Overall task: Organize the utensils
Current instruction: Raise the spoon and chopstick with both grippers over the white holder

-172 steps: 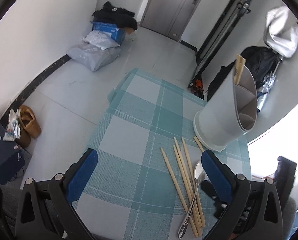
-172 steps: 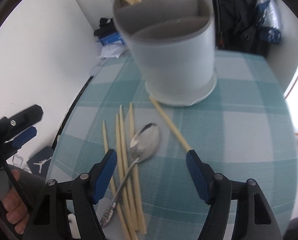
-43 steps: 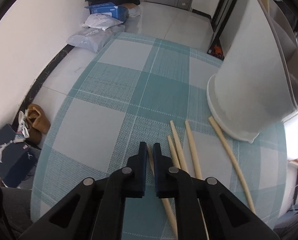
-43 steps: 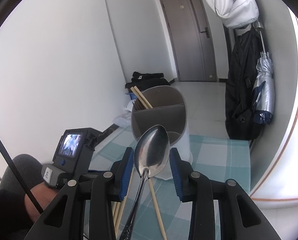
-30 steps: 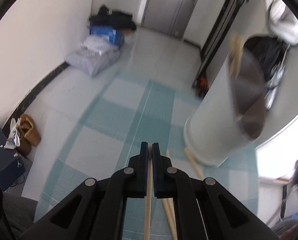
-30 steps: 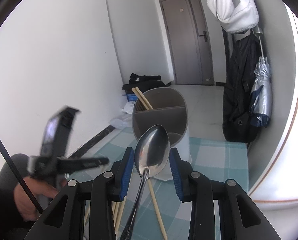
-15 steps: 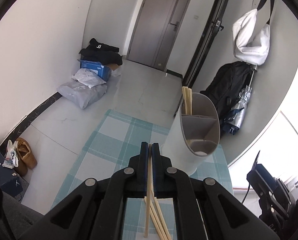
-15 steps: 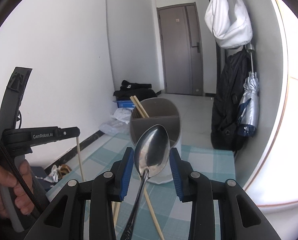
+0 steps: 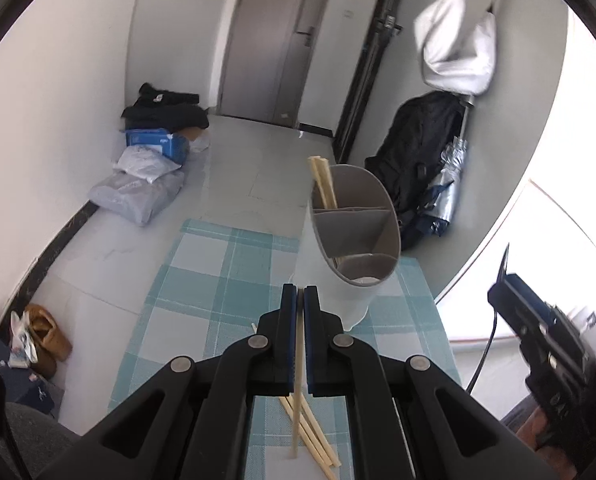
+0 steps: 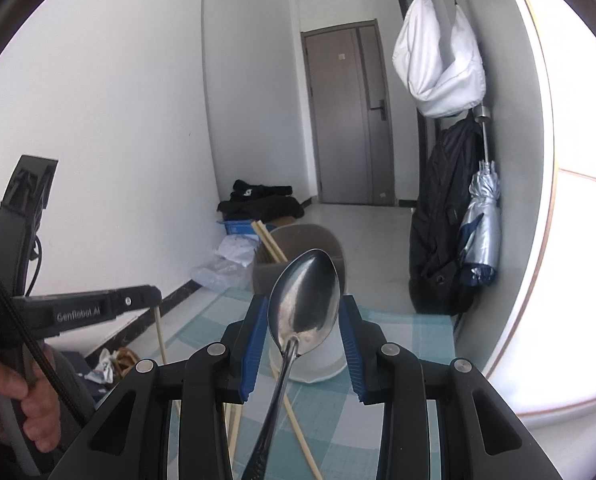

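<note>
In the left wrist view, the left gripper [image 9: 300,300] is closed on a single wooden chopstick [image 9: 296,408], which hangs down between the blue pads [image 9: 289,336] with its lower end above the checked teal tablecloth [image 9: 202,304]. More loose chopsticks [image 9: 317,440] lie on the cloth beneath, partly hidden by the gripper's black frame. Beyond the fingertips stands a grey divided utensil holder [image 9: 353,240]; its far compartment holds a pair of chopsticks [image 9: 322,184] leaning out over the rim, and the middle one looks empty. The right gripper's body shows blurred at the right edge.

In the right wrist view, the right gripper [image 10: 303,336] stands partly open with a metal spoon [image 10: 303,308] between its pads, bowl up and facing the camera; the handle runs down out of the bottom of the frame, and where the pads press on it cannot be made out. The spoon covers much of the holder [image 10: 298,240] behind it. At left, a hand [image 10: 22,404] grips the left gripper [image 10: 154,296], its chopstick [image 10: 161,340] dangling below.
</note>
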`<action>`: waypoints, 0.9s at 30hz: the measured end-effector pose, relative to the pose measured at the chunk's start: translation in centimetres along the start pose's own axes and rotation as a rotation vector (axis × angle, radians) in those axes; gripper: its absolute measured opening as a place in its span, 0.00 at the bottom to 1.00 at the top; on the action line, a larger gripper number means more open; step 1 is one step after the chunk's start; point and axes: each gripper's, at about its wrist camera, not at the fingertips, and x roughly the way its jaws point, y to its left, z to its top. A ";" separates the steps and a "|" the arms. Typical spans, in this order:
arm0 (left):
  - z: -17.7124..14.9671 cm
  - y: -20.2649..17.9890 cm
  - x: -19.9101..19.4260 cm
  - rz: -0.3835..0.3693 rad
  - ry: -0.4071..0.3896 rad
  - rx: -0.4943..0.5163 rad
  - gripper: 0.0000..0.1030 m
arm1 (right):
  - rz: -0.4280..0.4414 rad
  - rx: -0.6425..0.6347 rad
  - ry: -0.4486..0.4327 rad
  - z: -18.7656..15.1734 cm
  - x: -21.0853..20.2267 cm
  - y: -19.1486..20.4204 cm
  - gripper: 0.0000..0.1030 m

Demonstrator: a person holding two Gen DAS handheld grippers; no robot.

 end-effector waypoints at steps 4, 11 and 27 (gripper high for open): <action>0.0 -0.6 -0.3 -0.019 0.013 0.051 0.00 | -0.005 0.003 -0.007 0.4 -0.1 -0.2 0.34; 0.7 -1.6 -1.1 -0.040 -0.010 0.103 0.00 | 0.004 0.026 -0.010 1.0 0.3 -0.6 0.34; 6.2 -2.8 -1.7 -0.116 -0.043 0.070 0.00 | 0.041 0.055 -0.062 5.6 2.0 -2.2 0.34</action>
